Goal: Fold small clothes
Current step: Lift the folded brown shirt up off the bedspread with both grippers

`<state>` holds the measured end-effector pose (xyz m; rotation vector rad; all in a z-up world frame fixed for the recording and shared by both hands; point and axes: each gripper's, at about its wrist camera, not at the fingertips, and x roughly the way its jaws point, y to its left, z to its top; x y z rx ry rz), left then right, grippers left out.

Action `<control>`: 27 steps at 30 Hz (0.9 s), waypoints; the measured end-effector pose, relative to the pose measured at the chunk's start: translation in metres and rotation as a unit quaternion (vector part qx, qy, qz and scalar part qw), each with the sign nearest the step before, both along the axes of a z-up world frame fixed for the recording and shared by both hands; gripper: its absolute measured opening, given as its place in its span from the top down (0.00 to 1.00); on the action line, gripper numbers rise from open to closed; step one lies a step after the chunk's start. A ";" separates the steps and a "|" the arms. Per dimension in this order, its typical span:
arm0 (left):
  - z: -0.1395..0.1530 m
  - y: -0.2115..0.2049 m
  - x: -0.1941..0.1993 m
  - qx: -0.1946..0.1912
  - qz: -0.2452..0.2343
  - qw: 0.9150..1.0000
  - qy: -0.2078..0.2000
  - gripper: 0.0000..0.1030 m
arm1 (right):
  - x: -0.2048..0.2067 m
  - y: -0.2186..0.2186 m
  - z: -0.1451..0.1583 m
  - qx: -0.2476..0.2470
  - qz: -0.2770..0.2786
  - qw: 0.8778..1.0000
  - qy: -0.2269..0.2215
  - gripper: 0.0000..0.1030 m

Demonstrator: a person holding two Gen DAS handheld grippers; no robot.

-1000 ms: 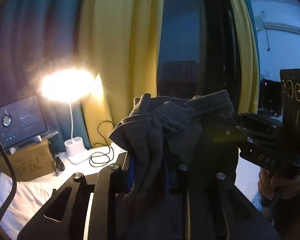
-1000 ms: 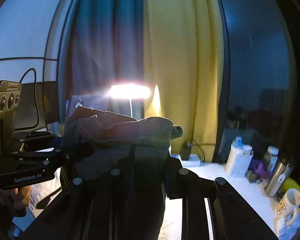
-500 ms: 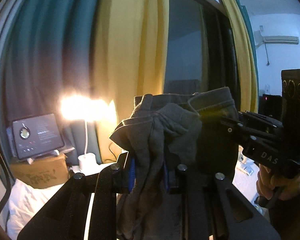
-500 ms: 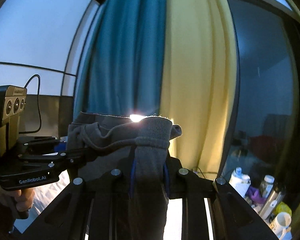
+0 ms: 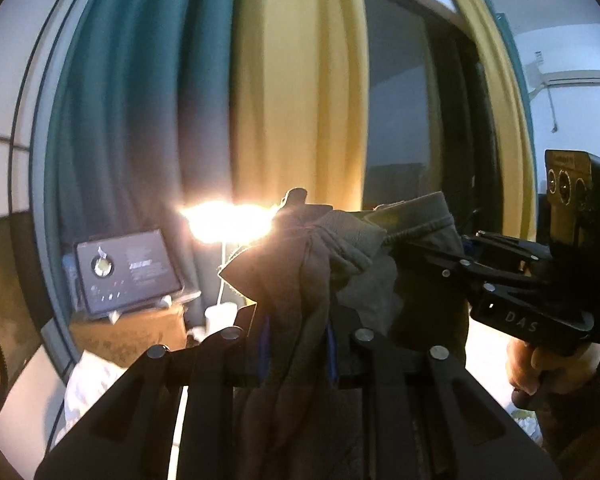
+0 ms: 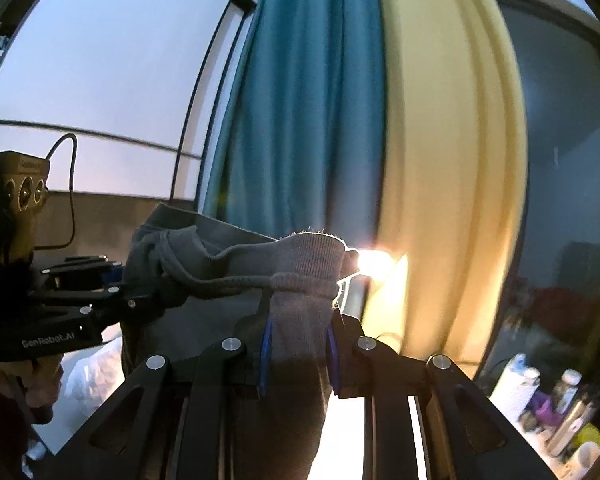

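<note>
A small grey garment (image 5: 320, 264) with a ribbed waistband hangs in the air, stretched between both grippers. My left gripper (image 5: 296, 344) is shut on one bunched corner of it, and cloth droops down between its fingers. The right gripper (image 6: 296, 352) is shut on the ribbed band of the garment (image 6: 300, 272) at the other end. In the left wrist view the right gripper (image 5: 460, 256) reaches in from the right, gripped by a hand (image 5: 540, 364). The left gripper (image 6: 116, 280) shows at the left of the right wrist view. The garment's lower part is hidden behind the gripper bodies.
Teal and yellow curtains (image 5: 292, 100) hang ahead beside a dark window (image 5: 404, 120). A bright desk lamp (image 5: 228, 224) glares behind the cloth. A tablet (image 5: 128, 272) stands on a cardboard box at the left. Bottles and a mug (image 6: 560, 404) crowd the lower right. White bedding (image 5: 88, 384) lies below.
Both grippers have risen with the garment and tilted upward. The lamp, tablet and bottles have dropped lower in view, and more curtain and ceiling show. Both grips are unchanged.
</note>
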<state>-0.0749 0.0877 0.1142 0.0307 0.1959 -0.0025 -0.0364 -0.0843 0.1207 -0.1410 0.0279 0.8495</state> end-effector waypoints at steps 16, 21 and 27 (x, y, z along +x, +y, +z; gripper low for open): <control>-0.080 0.052 0.093 -0.056 0.010 0.991 0.122 0.81 | 0.103 0.077 -0.084 -0.072 -0.003 0.990 0.120 0.79; -0.100 0.065 0.124 -0.064 0.013 0.986 0.154 0.81 | 0.138 0.093 -0.102 -0.090 -0.004 0.985 0.146 0.79; -0.131 0.080 0.160 -0.071 0.022 0.977 0.200 0.81 | 0.177 0.114 -0.133 -0.114 -0.005 0.977 0.180 0.79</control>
